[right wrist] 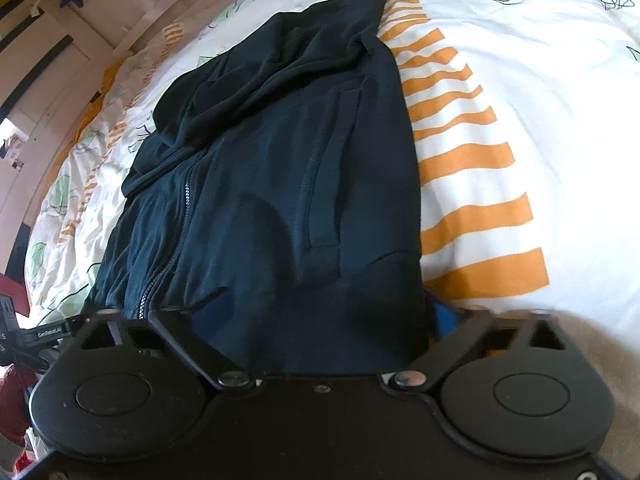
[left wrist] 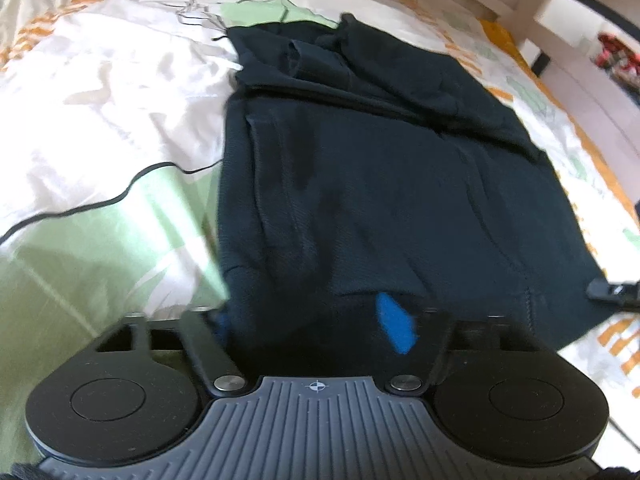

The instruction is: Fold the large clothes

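Note:
A dark navy zip hoodie [left wrist: 380,152] lies on the bed, sleeves folded in, hood at the far end. It also shows in the right wrist view [right wrist: 272,168], with its zipper running down the left side. My left gripper [left wrist: 316,320] is at the hoodie's near hem, jaws wide apart, with the hem draped between them and over the blue pads [left wrist: 394,326]. My right gripper [right wrist: 316,320] is at the same hem, jaws wide apart, cloth lying across the gap and hiding the fingertips. The right gripper's tip [left wrist: 612,292] shows at the left view's right edge.
The bed cover [left wrist: 104,92] is white with green shapes and orange stripes [right wrist: 472,160]. A wooden bed frame and white cupboards [right wrist: 60,60] stand beyond the bed. The left gripper's body [right wrist: 24,340] shows at the right view's left edge.

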Demonstrator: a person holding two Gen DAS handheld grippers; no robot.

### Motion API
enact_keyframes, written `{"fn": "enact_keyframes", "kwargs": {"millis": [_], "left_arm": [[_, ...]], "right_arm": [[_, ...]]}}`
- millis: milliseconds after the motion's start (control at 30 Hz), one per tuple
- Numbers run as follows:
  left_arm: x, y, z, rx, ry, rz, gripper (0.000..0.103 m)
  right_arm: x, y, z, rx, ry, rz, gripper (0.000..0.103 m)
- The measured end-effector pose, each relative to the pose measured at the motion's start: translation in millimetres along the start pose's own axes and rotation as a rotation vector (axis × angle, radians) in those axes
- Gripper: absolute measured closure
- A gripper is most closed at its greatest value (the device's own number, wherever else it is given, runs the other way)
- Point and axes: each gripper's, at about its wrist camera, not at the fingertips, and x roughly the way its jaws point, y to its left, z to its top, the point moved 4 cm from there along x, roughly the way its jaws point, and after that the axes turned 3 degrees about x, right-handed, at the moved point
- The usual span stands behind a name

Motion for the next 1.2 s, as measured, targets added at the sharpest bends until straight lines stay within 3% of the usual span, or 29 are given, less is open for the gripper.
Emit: {"fn": "enact_keyframes", "kwargs": {"millis": [33, 67, 100, 200, 400, 767, 1033, 1200], "left_arm": [[-1.5, 2.7, -0.2, -0.019, -0.006, -0.010, 0.062], [-2.8, 4.7, -0.3, -0.037, -0.011, -0.032, 0.075], [-4.5, 5.8, 0.1, -0.049, -0.020, -0.040, 0.082], [-11.4, 5.0, 1.4, -0.056, -0.060, -0.038, 0.090], [-28.9, 11.9, 8.6, -0.161, -0.159, -0.102, 0.093], [-52.1, 5.1, 49.8, -0.238, -0.303, -0.182, 0.093], [-56.2, 14.2, 122.6, -0.301, -0.428, -0.238, 0.093], [-27.7, 17.0, 179.1, -0.310, -0.457, -0.237, 0.093]], "right_arm": [[-0.5, 0.3, -0.2, -0.001, -0.005, -0.016, 0.041], [-0.9, -0.6, -0.5, 0.003, -0.008, -0.028, 0.054], [-1.1, -1.7, -0.1, 0.012, -0.010, -0.033, 0.069], [-5.3, -5.1, 1.2, 0.032, -0.030, -0.029, 0.082], [-25.5, 1.1, 6.1, 0.032, -0.112, 0.061, 0.084], [-48.9, 13.3, 32.1, 0.117, -0.240, 0.276, 0.084], [-50.6, 28.8, 99.1, 0.155, -0.349, 0.369, 0.084], [-33.3, 37.8, 156.7, 0.155, -0.405, 0.373, 0.084]]}}
